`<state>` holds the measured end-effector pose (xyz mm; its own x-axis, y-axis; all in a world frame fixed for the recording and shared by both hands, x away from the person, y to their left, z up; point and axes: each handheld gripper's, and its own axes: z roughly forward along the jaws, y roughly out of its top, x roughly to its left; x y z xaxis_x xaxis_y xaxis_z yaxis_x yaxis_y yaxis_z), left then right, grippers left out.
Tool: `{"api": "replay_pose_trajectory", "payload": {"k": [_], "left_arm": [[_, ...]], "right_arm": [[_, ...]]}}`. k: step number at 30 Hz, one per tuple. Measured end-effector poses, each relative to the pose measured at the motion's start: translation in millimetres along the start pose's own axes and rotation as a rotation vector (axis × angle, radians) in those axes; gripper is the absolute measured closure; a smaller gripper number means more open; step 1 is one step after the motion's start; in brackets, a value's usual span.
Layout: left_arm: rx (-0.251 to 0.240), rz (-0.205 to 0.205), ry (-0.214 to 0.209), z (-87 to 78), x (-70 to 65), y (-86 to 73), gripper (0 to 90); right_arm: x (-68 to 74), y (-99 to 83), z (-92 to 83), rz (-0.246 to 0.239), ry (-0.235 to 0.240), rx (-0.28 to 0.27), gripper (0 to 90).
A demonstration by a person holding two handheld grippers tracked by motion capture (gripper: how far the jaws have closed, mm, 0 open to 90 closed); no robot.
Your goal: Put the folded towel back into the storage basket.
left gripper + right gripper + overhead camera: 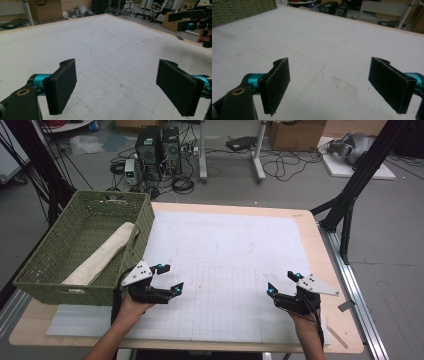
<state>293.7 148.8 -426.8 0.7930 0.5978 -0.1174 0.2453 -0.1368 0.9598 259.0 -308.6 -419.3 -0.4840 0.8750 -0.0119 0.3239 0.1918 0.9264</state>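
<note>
The wooden surface (320,250) carries one white gridded mat (230,265) across most of its top. One green woven basket (52,265) stands on the surface's left edge, and in it lies one rolled cream cloth (102,255), running from the near wall toward the far right corner. Two forearms come in from the near edge, each hand gripping one tool. The left tool (170,277) hovers over the mat just beside the basket's near right corner, angled toward the centre, its jaws spread wide and holding nothing. The right tool (282,283) hangs over the mat's near right part, angled inward too, jaws likewise spread and empty. The two are well apart.
</note>
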Motion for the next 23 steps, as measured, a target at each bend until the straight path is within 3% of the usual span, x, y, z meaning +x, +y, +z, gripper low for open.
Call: {"api": "replay_pose_trajectory", "payload": {"k": [4,9,23], "left_arm": [[0.003,0.006,-0.001,2.7,-0.6,-4.6,17.1],[0.023,0.001,0.003,5.9,-1.9,-12.0,17.0],[0.028,-0.001,0.0,8.5,-4.0,-14.3,17.0]], "right_arm": [[-3.5,-5.6,2.7,-0.006,-0.012,0.025,16.6],[-9.1,-9.6,5.0,0.026,-0.023,0.039,16.5],[-10.6,-10.9,6.8,0.013,-0.031,0.056,16.6]]}}
